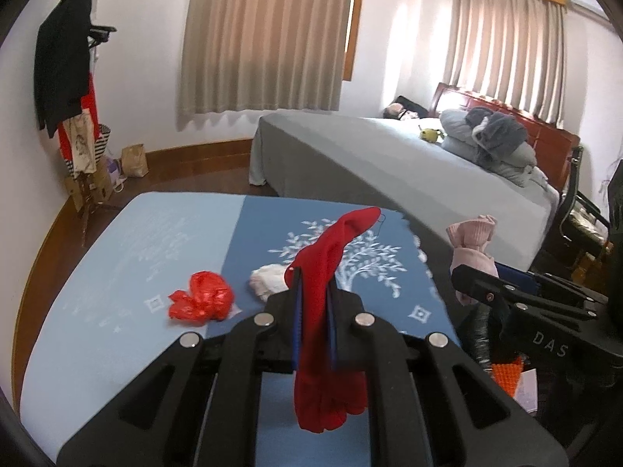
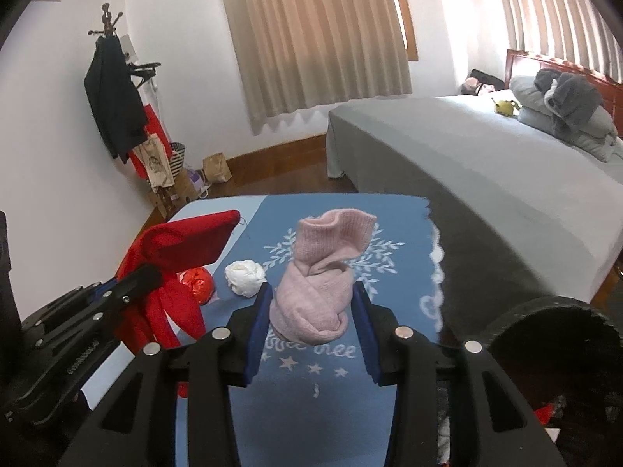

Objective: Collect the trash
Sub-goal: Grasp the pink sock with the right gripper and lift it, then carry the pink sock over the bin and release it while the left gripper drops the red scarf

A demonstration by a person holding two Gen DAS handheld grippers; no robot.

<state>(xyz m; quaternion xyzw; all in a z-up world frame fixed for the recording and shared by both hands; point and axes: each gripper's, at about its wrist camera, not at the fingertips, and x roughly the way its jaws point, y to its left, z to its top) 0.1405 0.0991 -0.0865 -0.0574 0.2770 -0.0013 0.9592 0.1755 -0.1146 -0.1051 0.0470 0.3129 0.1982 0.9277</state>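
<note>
My left gripper [image 1: 313, 280] is shut on a red sock [image 1: 331, 311] that hangs limp between its blue pads, above the blue mat [image 1: 136, 272]. My right gripper [image 2: 311, 295] is shut on a rolled pink sock [image 2: 315, 292], held over the mat [image 2: 389, 233]. The left gripper [image 2: 150, 272] with the red sock [image 2: 175, 249] shows at the left of the right wrist view; the pink sock [image 1: 471, 241] shows at the right of the left wrist view. On the mat lie a crumpled red plastic bag [image 1: 200, 299] and a white paper wad [image 1: 268, 278], also seen as the wad [image 2: 245, 276] and the bag [image 2: 198, 282].
A bed with a grey cover [image 1: 389, 163] and pillows stands behind and to the right. A coat rack [image 1: 74, 78] with clothes and bags fills the left corner. A dark round container rim [image 2: 553, 334] sits low on the right. Curtains [image 1: 268, 35] cover the windows.
</note>
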